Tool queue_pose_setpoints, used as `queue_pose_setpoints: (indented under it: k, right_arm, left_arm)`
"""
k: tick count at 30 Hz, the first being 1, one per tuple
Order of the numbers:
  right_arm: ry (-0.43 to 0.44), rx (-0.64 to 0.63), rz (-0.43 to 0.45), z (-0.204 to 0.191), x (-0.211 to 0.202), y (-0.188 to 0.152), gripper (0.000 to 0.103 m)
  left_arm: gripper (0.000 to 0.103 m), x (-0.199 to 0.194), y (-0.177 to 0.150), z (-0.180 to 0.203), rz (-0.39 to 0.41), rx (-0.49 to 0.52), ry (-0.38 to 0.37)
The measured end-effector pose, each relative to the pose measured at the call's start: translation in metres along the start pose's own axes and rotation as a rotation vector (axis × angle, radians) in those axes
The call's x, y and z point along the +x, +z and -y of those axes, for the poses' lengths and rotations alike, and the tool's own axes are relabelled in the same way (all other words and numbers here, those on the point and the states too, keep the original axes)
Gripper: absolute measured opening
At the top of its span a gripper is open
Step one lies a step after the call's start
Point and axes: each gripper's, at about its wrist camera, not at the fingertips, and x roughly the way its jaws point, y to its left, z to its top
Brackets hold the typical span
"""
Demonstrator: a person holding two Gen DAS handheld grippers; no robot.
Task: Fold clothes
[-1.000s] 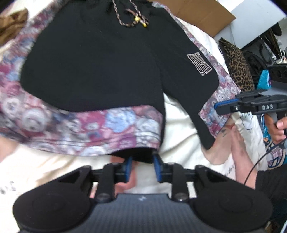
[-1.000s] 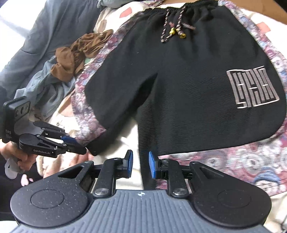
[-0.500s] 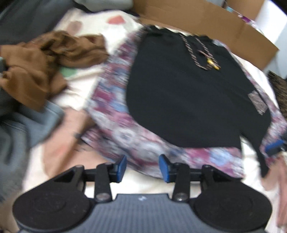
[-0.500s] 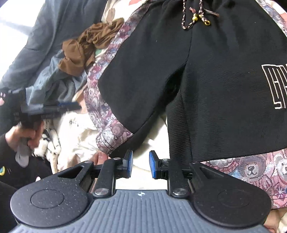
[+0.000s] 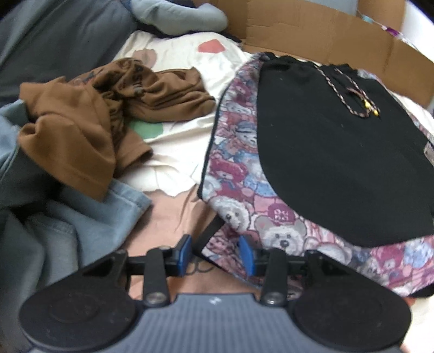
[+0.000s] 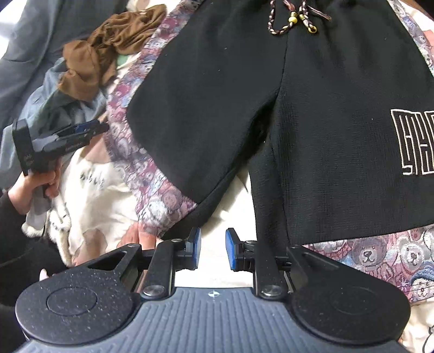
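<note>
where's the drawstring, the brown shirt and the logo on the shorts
drawstring (image 6: 291,20): right wrist view, on the yellow beads near the knot
brown shirt (image 5: 81,119): left wrist view, middle of the crumpled heap
logo (image 6: 415,144): right wrist view, on the embroidered outline

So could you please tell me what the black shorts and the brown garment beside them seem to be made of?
Black shorts: apparently a matte waffle-textured knit, with fine grid ribbing showing; bear-print side panels look woven, like tapestry. Brown garment: probably thin soft jersey, since it crumples in limp folds.
</note>
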Motion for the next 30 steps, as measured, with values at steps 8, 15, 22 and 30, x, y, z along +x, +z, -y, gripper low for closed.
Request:
queue_pose_setpoints:
  k: [8, 15, 22, 30]
  right_arm:
    - [-0.064, 0.165, 0.042, -0.006, 0.017, -0.009, 0.021]
    - [-0.078, 0.246, 0.066, -0.02, 0.027, -0.042, 0.021]
    - [-0.068, 0.313, 0.102, -0.019, 0.032, -0.069, 0.021]
    - [0.06, 0.496, 0.25, 0.001, 0.037, -0.078, 0.033]
  left_arm:
    - [0.029, 0.015, -0.01, 0.001, 0.029, 0.058, -0.019]
    - [0.028, 0.016, -0.016, -0.007, 0.045, 0.09, -0.042]
    - [0.022, 0.015, -0.021, -0.007, 0.051, 0.211, -0.066]
    - [0.006, 0.0, -0.029, -0.005, 0.077, 0.249, -0.055]
